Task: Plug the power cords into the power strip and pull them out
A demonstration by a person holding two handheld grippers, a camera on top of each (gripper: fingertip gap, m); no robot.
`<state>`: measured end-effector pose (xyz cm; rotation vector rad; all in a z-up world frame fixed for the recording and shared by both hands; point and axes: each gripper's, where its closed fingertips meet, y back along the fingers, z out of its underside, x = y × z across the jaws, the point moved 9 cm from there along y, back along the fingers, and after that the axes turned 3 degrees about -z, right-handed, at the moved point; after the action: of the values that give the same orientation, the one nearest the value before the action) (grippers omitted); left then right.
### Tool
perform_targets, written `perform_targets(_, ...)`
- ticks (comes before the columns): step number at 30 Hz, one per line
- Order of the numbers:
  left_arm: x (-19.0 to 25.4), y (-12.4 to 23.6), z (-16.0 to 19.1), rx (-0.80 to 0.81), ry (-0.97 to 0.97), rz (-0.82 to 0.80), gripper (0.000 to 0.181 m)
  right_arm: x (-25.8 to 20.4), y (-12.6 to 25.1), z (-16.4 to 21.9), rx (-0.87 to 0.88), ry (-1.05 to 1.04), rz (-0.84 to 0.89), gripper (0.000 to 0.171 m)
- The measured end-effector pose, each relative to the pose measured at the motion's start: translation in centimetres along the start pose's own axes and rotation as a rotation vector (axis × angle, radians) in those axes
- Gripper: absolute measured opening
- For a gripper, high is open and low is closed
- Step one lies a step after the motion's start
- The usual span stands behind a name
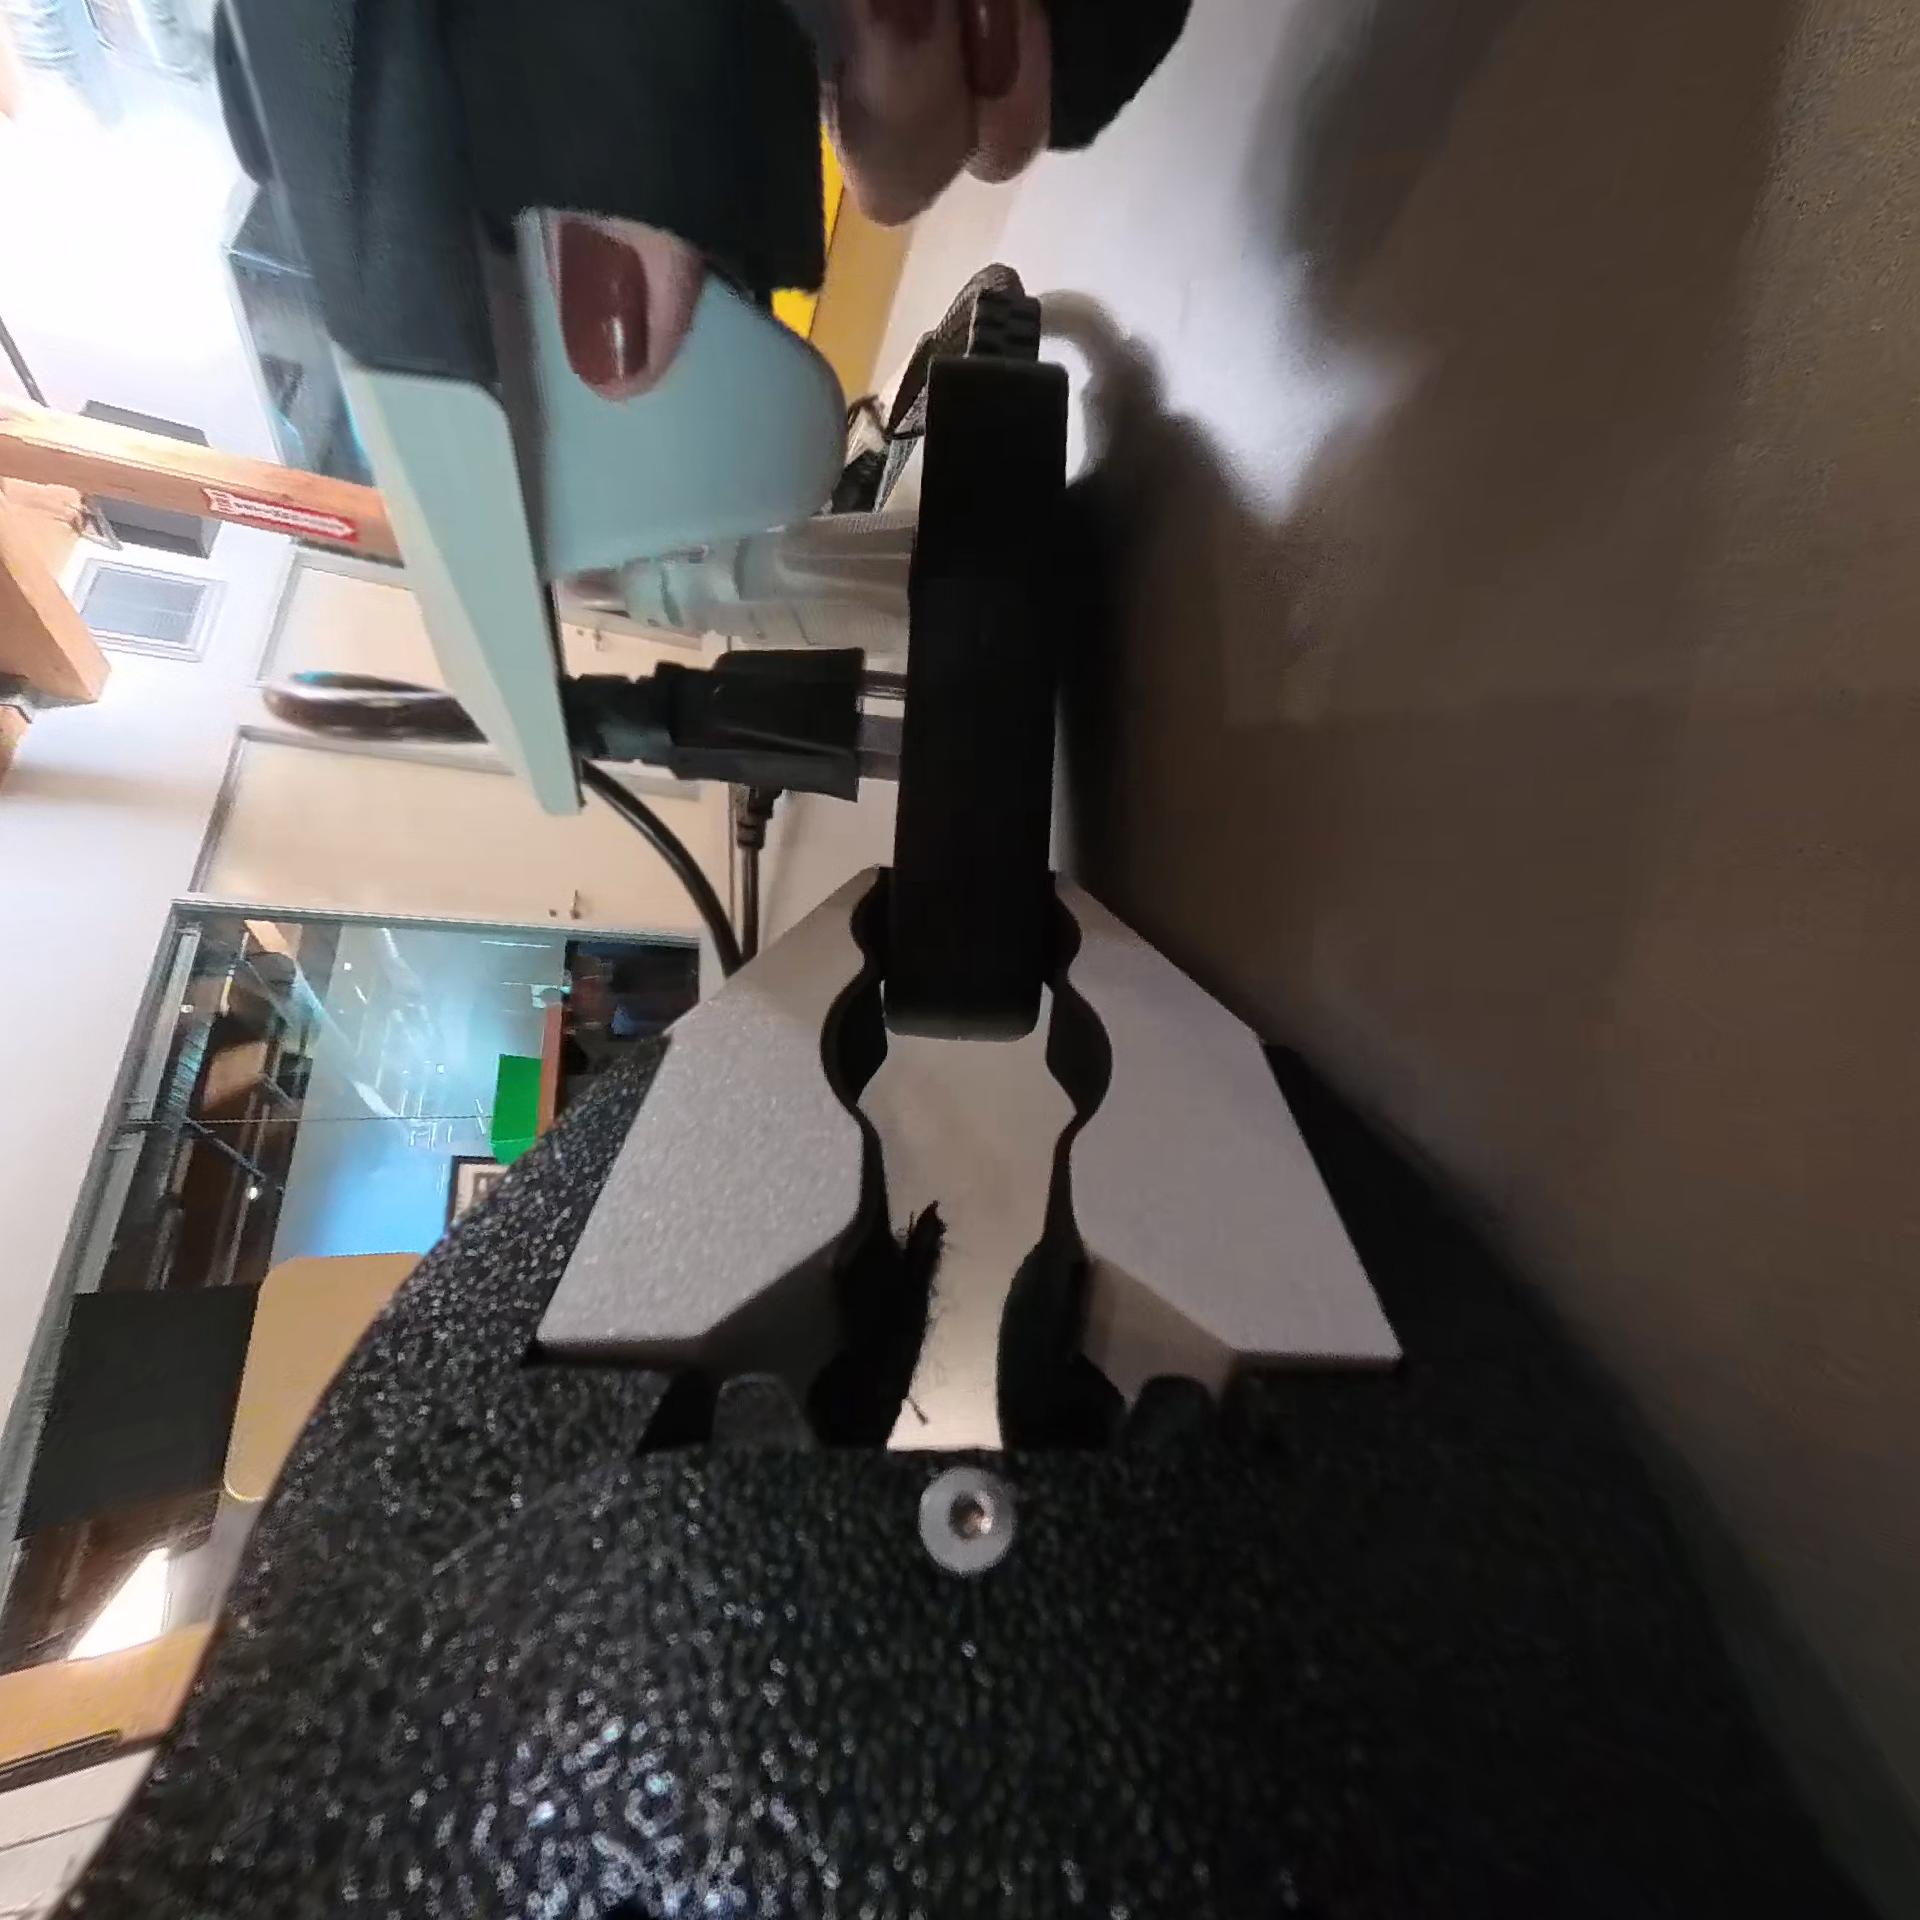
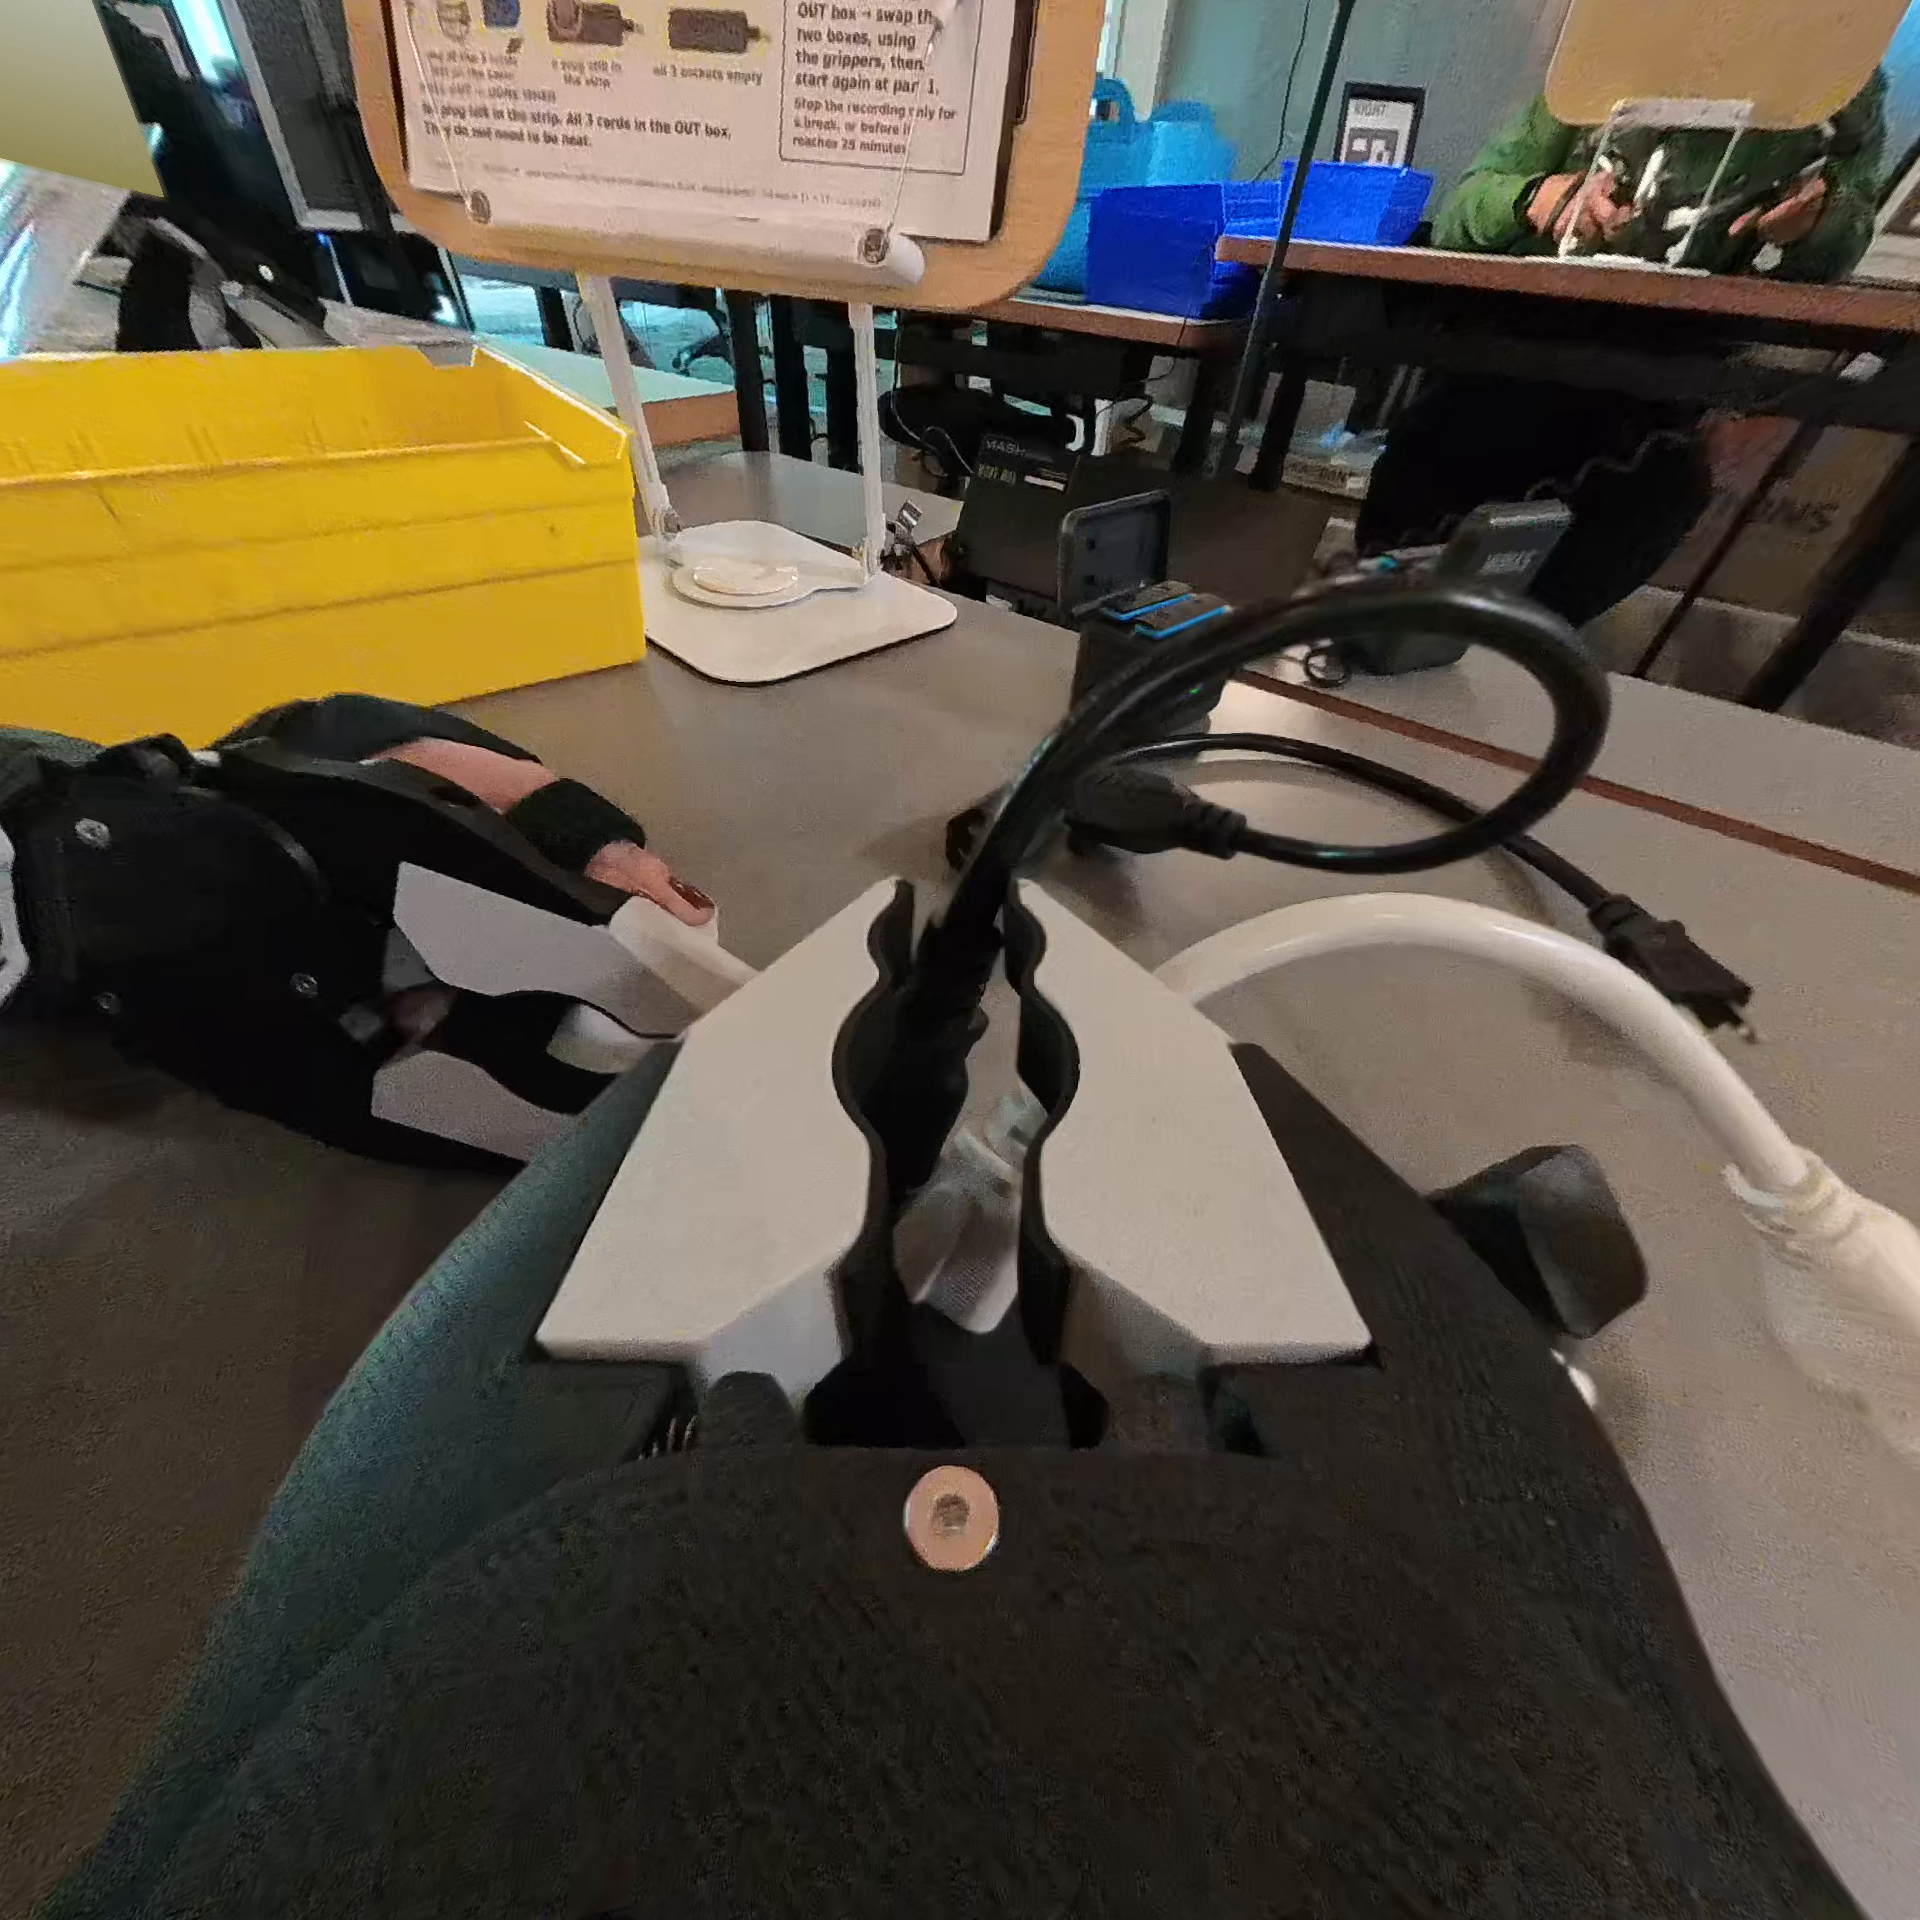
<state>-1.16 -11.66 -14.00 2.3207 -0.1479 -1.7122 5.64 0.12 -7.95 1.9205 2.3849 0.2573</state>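
While I am steadying the power strip (image 1: 977, 686) with my left gripper (image 1: 971, 1029), its pale fingers (image 1: 748, 1132) are clamped on the strip's near end at the centre of the left wrist view, and I judge this grip is there to keep the strip from shifting under the pull or push of a plug. Above it in that frame, my right gripper (image 1: 623, 582) is reaching in from the upper left, and the black plug (image 1: 764, 722) is sitting against the strip's face with a sliver of metal prong showing, so it is either not fully seated or partly drawn out; I cannot tell which. A white plug (image 1: 769, 592) is sitting just above it, apparently in the next socket. Switching to the right wrist view, my right gripper (image 2: 956, 987) is closing its fingers on the black cord (image 2: 1351, 717) at the plug's strain relief, the cord looping up and away toward the upper right. A white cord (image 2: 1455, 966) is arching across the right side, and a spare black plug (image 2: 1673, 961) is lying loose on the grey table (image 2: 779, 769). A yellow bin (image 2: 312, 540) is standing at the left. My own fingers are hiding the strip and sockets in this view, and the white cord's plug is blurring out at the right edge.
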Motion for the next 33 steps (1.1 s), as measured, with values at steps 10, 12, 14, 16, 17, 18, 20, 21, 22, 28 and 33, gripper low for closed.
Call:
perform_targets(10, -0.2, 0.1, 0.2, 0.008, 0.020, 0.014, 0.025, -1.0, 5.3, -0.6, 0.257, 0.581, 0.277, 0.000)
perform_targets(12, -0.2, 0.1, 0.2, 0.011, 0.020, 0.015, 0.025, -0.3, 5.8, -0.7, 0.238, 0.524, 0.262, 0.000)
perform_targets(14, -0.2, 0.1, 0.2, 0.011, 0.019, 0.016, 0.025, 0.1, 6.1, -0.7, 0.226, 0.569, 0.305, 0.000)
perform_targets(16, -0.2, 0.1, 0.2, 0.011, 0.019, 0.017, 0.025, -0.2, 6.2, -0.9, 0.201, 0.706, 0.385, 0.000)
perform_targets(17, -0.2, 0.2, 0.2, 0.011, 0.019, 0.017, 0.025, -0.5, 6.2, -0.8, 0.172, 0.791, 0.432, 0.000)
perform_targets(18, -0.2, 0.2, 0.2, 0.012, 0.019, 0.017, 0.025, -0.7, 6.0, -0.7, 0.136, 0.893, 0.485, 0.000)
perform_targets(20, -0.2, 0.2, 0.2, 0.012, 0.020, 0.018, 0.025, -1.2, 5.6, -0.2, 0.057, 1.108, 0.579, 0.000)
perform_targets(21, -0.2, 0.2, 0.2, 0.012, 0.021, 0.019, 0.025, -1.3, 5.3, 0.1, 0.031, 1.183, 0.613, 0.000)
perform_targets(22, -0.2, 0.2, 0.2, 0.012, 0.021, 0.020, 0.025, -1.5, 5.2, 0.1, 0.028, 1.246, 0.651, 0.000)
perform_targets(28, -0.2, 0.2, 0.1, 0.012, 0.020, 0.021, 0.025, -1.7, 4.7, 0.5, -0.023, 1.419, 0.759, 0.000)
perform_targets(33, -0.2, 0.2, 0.1, 0.012, 0.020, 0.022, 0.025, -1.8, 4.2, 0.9, -0.053, 1.454, 0.758, 0.000)
